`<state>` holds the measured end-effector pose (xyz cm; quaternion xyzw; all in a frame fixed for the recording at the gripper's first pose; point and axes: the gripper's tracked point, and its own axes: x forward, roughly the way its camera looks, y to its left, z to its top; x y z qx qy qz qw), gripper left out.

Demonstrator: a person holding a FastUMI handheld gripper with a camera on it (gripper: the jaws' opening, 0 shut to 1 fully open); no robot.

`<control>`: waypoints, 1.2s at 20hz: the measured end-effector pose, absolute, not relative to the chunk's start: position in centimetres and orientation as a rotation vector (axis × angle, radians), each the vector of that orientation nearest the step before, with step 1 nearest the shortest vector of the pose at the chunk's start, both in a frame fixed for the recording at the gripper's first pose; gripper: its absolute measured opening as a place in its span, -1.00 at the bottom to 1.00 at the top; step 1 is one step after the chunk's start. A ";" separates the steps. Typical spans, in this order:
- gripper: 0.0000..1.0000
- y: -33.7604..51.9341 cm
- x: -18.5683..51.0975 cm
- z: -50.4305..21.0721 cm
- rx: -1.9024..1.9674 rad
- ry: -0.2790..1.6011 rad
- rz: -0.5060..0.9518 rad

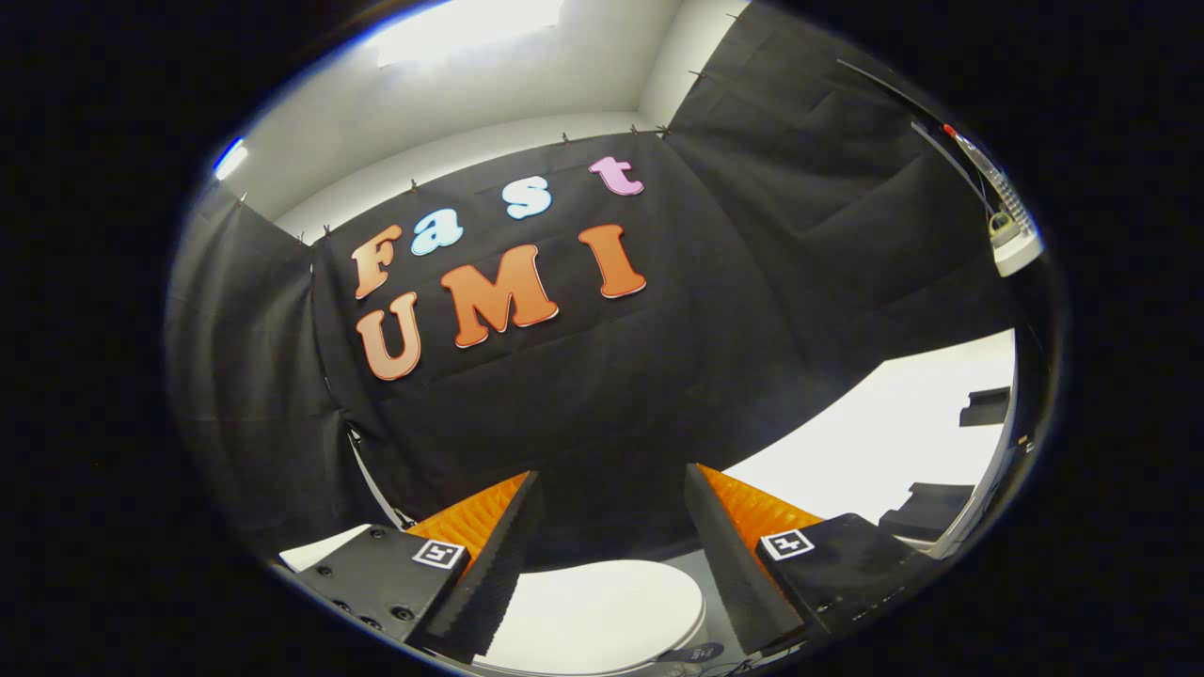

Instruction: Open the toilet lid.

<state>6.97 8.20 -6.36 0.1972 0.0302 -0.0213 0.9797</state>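
The white toilet lid lies flat and closed, low down between my two fingers and below them. My gripper is open, with a wide gap between the ribbed black and orange fingers. Nothing is held between them. The fingers hang above the lid and point over it toward the black cloth wall. I cannot tell how far above the lid they are.
A white surface spreads to the right of the fingers, with dark blocks on it. A white power strip hangs high on the right wall. Black cloth closes off the space straight ahead.
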 end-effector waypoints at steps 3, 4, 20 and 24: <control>0.97 7.1 6.5 -9.4 0.445 0.077 -0.078; 0.96 7.0 6.3 -11.1 0.458 0.102 -0.084; 0.96 10.7 2.6 -31.1 0.725 0.527 -0.275; 0.97 9.5 2.1 -33.2 0.701 0.569 -0.332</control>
